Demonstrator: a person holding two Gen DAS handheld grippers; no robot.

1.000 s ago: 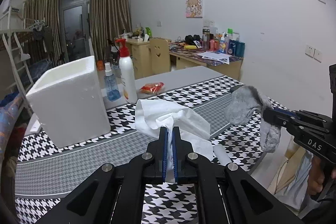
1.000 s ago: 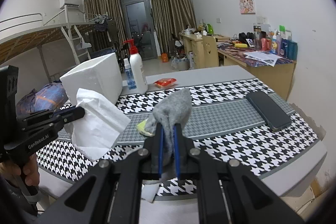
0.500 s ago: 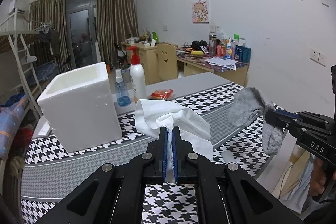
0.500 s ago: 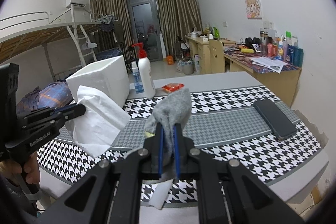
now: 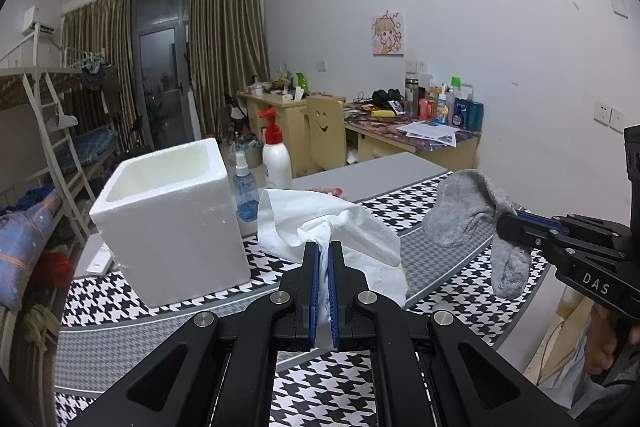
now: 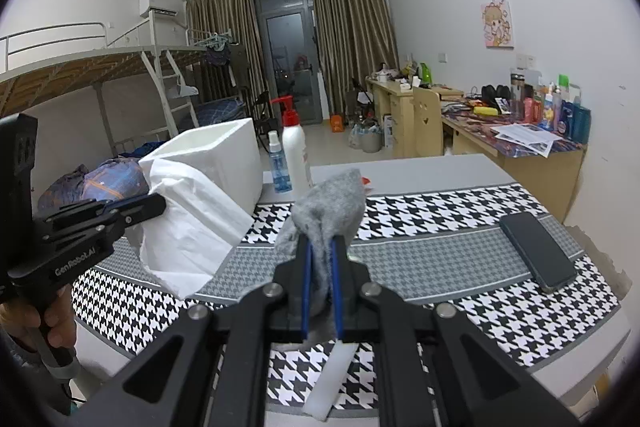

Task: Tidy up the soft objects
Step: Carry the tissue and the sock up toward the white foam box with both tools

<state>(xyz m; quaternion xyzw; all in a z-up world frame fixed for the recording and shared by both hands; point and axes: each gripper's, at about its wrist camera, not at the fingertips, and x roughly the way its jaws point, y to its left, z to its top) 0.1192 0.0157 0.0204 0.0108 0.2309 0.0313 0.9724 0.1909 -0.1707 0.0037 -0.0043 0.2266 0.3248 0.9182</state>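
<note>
My left gripper point(image 5: 324, 247) is shut on a crumpled white tissue point(image 5: 340, 223), which hangs in the air above the houndstooth table. From the right wrist view the same tissue point(image 6: 192, 223) dangles at the left, off the left gripper point(image 6: 158, 205). A grey sock point(image 6: 328, 203) is pinched in my right gripper point(image 6: 321, 241), held above the table; in the left wrist view the sock point(image 5: 472, 215) droops from the right gripper point(image 5: 502, 227). An open white foam box point(image 5: 168, 215) stands on the table to the left, also visible as the foam box point(image 6: 224, 155).
Behind the box stand a white pump bottle point(image 5: 276, 157) and a small blue spray bottle point(image 5: 245, 189). A dark phone point(image 6: 536, 251) lies at the table's right side. A white block point(image 6: 330, 379) lies near the front edge. A cluttered desk point(image 6: 516, 143) lines the right wall.
Both grippers have risen a little with the tissue and sock still clamped; the foam box and table sit lower and nearer in view.
</note>
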